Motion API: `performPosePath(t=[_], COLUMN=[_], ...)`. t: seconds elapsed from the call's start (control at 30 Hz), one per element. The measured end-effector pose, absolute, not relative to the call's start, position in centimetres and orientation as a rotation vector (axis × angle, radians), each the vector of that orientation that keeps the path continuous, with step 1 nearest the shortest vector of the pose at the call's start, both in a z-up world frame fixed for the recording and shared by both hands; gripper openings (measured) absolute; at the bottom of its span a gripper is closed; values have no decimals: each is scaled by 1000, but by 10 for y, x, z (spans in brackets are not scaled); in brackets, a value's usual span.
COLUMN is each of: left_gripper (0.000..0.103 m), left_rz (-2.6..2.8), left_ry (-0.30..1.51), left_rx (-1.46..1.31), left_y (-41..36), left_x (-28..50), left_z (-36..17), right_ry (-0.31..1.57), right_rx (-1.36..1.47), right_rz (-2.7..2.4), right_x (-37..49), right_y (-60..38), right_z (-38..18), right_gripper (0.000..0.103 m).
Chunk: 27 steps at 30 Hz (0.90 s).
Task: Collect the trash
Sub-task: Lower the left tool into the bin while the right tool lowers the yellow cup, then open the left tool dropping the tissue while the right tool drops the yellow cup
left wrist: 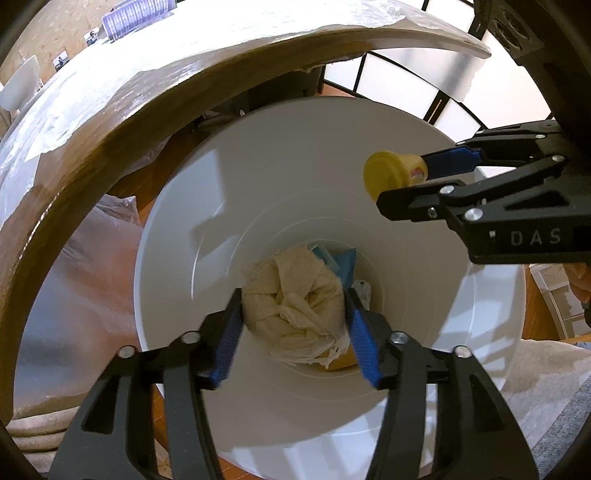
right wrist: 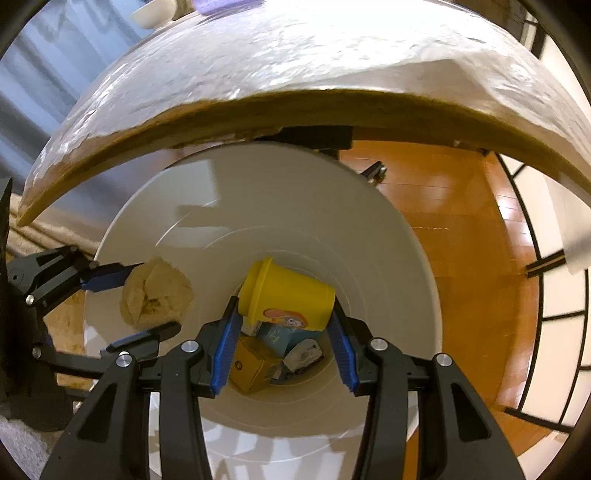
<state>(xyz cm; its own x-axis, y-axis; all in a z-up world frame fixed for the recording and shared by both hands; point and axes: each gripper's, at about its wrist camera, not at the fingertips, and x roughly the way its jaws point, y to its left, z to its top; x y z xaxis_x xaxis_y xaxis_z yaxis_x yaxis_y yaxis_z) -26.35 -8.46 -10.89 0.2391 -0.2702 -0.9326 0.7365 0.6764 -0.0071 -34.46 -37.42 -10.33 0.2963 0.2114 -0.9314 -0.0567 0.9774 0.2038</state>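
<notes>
Both grippers hang over the mouth of a white trash bin (left wrist: 221, 206), which also shows in the right wrist view (right wrist: 258, 206). My left gripper (left wrist: 293, 314) is shut on a crumpled beige paper wad (left wrist: 295, 302); the wad also shows in the right wrist view (right wrist: 157, 293). My right gripper (right wrist: 284, 325) is shut on a yellow cup (right wrist: 286, 293) with a cartoon print, lying sideways; the cup also shows in the left wrist view (left wrist: 391, 173). Inside the bin lie a yellow carton (right wrist: 255, 363), a blue carton (right wrist: 280, 338) and white scraps.
A wooden table edge (left wrist: 110, 122) covered in clear plastic arcs just above the bin. A white bowl (left wrist: 20, 86) and a purple object (left wrist: 136, 16) stand on the table. Orange wooden floor (right wrist: 461, 240) lies to the right, a beige rug (left wrist: 546, 373) nearby.
</notes>
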Motion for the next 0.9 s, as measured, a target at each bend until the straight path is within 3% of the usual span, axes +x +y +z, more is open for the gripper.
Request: performPosePath(t=[0.07, 0.23, 0.47, 0.6, 0.67, 0.9], left_gripper=[75, 77, 78, 78, 97, 100], left_rz=[-719, -717, -726, -730, -726, -706], left_ry=[1120, 1115, 1099, 1045, 998, 778], left_rx=[489, 474, 446, 422, 393, 193], left_y=[-83, -79, -74, -64, -58, -36], left_x=[-263, -261, -269, -279, -282, -269], left_z=[-107, -103, -83, -55, -37, 31], right_ry=[1248, 1226, 1188, 1120, 1062, 920], right_rx=[154, 201, 218, 164, 99, 54], right_rz=[164, 140, 121, 93, 47, -67], right_x=[-345, -348, -356, -362, -361, -335], right_y=[-377, -385, -385, -379, -377, -379], right_z=[-100, -93, -66, -30, -4, 65], right_gripper=[63, 81, 87, 98, 98, 98])
